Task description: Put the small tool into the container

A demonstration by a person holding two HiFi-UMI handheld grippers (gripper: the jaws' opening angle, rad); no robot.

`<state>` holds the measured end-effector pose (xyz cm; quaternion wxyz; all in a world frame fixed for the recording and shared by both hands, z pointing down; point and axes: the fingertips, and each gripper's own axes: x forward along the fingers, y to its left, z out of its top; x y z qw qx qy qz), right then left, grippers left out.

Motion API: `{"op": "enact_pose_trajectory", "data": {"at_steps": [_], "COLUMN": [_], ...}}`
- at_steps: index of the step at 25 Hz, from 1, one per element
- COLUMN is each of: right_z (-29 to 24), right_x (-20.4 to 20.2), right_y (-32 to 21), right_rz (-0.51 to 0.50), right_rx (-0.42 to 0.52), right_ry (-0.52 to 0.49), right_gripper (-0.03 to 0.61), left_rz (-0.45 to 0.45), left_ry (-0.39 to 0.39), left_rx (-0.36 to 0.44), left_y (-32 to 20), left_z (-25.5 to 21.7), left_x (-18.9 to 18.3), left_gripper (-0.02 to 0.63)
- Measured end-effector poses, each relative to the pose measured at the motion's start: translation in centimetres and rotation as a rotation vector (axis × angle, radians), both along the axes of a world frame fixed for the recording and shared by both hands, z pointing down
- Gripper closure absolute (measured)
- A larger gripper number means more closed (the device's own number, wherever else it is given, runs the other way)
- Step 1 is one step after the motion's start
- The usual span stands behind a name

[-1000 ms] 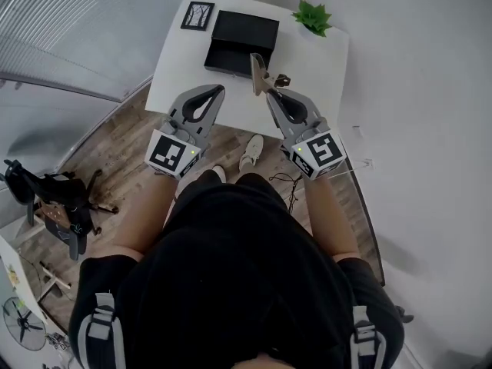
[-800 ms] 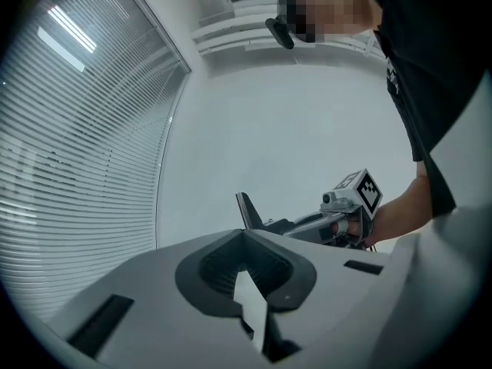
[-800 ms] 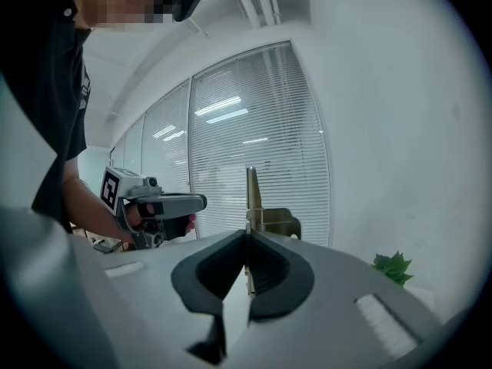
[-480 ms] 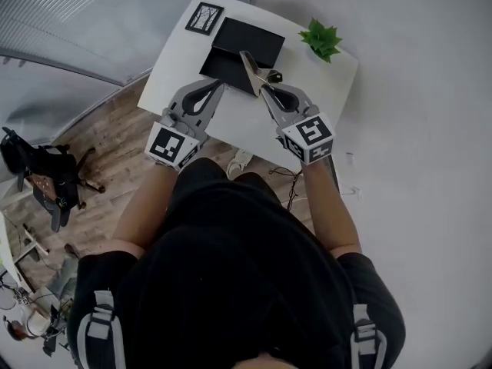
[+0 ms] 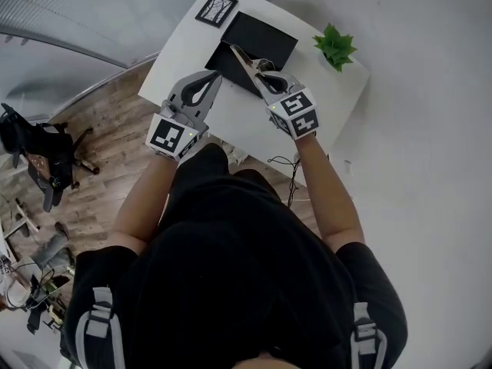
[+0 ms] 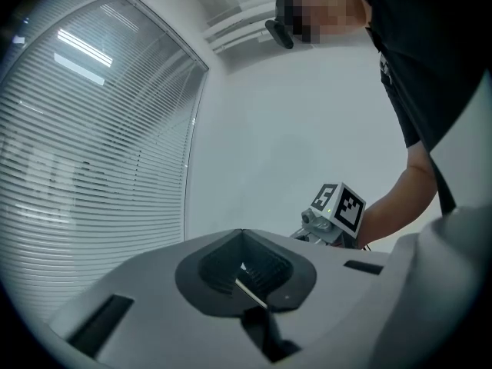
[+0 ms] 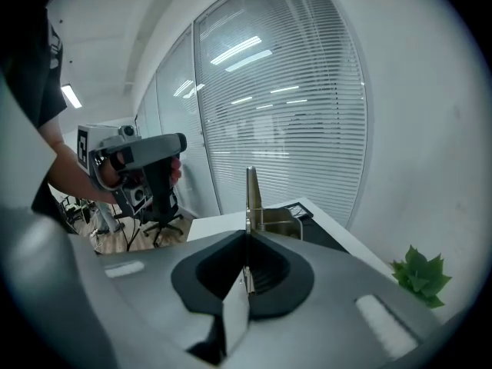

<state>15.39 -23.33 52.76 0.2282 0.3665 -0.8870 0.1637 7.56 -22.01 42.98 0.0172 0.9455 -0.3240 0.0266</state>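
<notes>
Right tool (image 5: 259, 75) clenched on metal clip (image 5: 241, 60), at the black box's (image 5: 265, 35) near edge (left tool (image 5: 209, 81) closed, empty). Advice: lower inside the box's walls before releasing.

Bright, even indoor light falls on the white table (image 5: 234, 114); its top reads near-white, with gentle shading. Behind the table, strip lights (image 7: 240, 51) show as bright streaks across the blinds (image 7: 300, 137). All views bow strongly toward the edges, with black corners. The near foreground in both gripper views is soft
</notes>
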Motion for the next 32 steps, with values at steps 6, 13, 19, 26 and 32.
{"op": "enact_pose_trajectory", "data": {"at_steps": [6, 13, 19, 26, 32], "right_z": [4.9, 10.7, 14.8, 18.3, 19.7], "right_x": [-1.5, -2.7, -2.9, -3.2, -3.5], "right_y": [-3.0, -5.4, -6.5, -7.4, -8.8], "right_rz": [-0.036, -0.019, 0.001, -0.002, 0.017], "right_rx": [-0.082, -0.215, -0.317, -0.443, -0.525], "right_ry": [0.116, 0.174, 0.233, 0.28, 0.301], "right_gripper": [0.566, 0.566, 0.566, 0.566, 0.566], "left_rz": [-0.002, 0.009, 0.046, 0.084, 0.087], "left_ry": [0.002, 0.006, 0.021, 0.015, 0.022], "left_rx": [-0.018, -0.053, -0.069, -0.075, -0.085], "left_y": [-2.2, -5.4, -7.9, -10.3, -11.9], "left_z": [2.2, 5.2, 5.9, 7.0, 7.3], "left_x": [-0.8, -1.7, -2.2, -2.0, -2.5], "left_gripper": [0.606, 0.606, 0.606, 0.606, 0.606]}}
